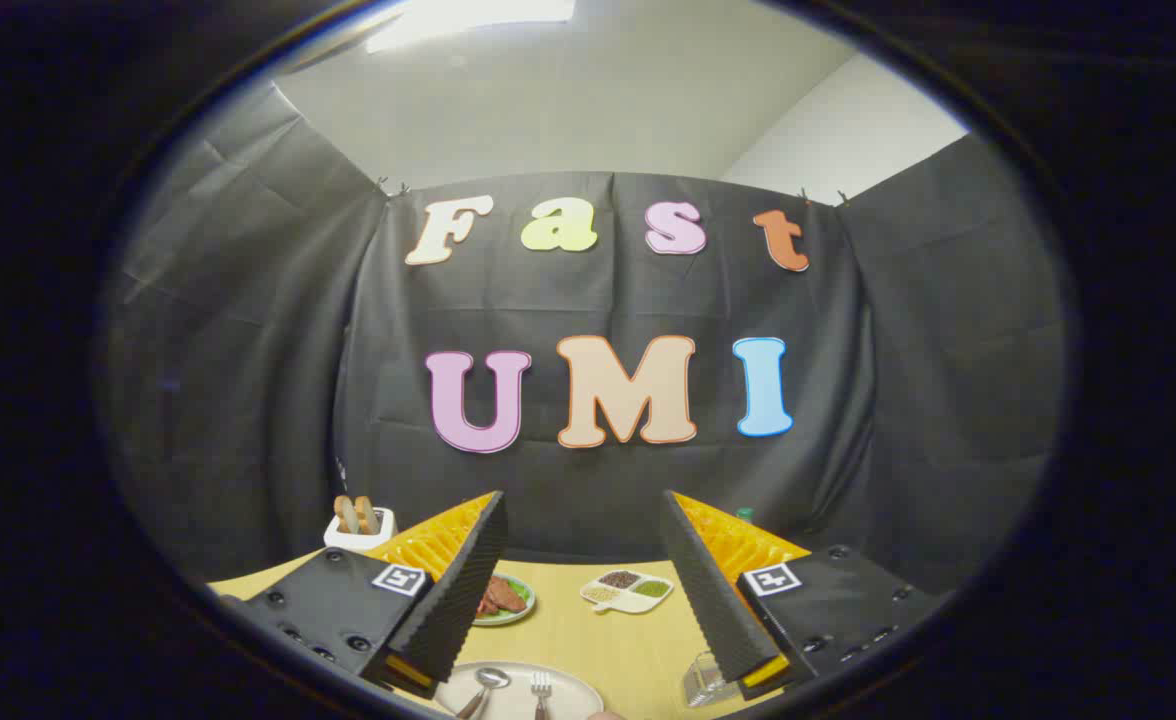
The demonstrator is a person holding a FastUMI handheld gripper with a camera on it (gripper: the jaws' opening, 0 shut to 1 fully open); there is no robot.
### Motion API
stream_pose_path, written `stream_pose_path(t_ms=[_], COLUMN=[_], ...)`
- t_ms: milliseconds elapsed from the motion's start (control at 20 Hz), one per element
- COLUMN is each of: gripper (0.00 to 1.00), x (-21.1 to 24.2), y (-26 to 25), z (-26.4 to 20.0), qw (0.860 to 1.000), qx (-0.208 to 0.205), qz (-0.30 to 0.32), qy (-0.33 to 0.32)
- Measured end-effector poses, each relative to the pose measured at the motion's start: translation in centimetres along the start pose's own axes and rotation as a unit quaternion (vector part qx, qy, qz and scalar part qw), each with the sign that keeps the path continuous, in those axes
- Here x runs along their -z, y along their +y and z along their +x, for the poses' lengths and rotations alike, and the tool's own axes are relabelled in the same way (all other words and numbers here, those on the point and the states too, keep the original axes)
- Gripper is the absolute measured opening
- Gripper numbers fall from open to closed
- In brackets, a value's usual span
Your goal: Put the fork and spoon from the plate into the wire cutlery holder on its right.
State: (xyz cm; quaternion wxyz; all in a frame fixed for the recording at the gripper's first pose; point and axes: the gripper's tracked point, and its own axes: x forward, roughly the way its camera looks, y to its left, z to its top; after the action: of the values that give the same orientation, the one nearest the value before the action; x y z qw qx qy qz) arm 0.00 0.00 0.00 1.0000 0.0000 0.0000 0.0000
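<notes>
You've got the spoon [483, 688] left of the fork [541, 690] on the plate [573, 687], wire cutlery holder [703, 682] off to its right, divided dish [626, 590] beyond, between your spread fingers.

Counted around the plate [568, 680]: one spoon [488, 682], one fork [541, 686], one wire holder [703, 682], two food dishes beyond, one toaster [358, 530].

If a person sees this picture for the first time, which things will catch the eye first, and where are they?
First come the gripper's two fingers, spread wide apart and holding nothing, raised above a wooden table. Between them, close below, lies a pale plate with a spoon and a fork side by side. Beyond it stand a green plate of meat and a divided dish of grains; the wire cutlery holder sits by the right finger.
</notes>
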Motion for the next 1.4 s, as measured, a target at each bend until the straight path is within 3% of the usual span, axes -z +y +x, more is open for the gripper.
stream_pose_path(t_ms=[1400], gripper=[0.98], x=[0.93], y=[0.66], z=[0.83], qw=[1.000], qx=[-0.018], qz=[0.005], qy=[0.007])
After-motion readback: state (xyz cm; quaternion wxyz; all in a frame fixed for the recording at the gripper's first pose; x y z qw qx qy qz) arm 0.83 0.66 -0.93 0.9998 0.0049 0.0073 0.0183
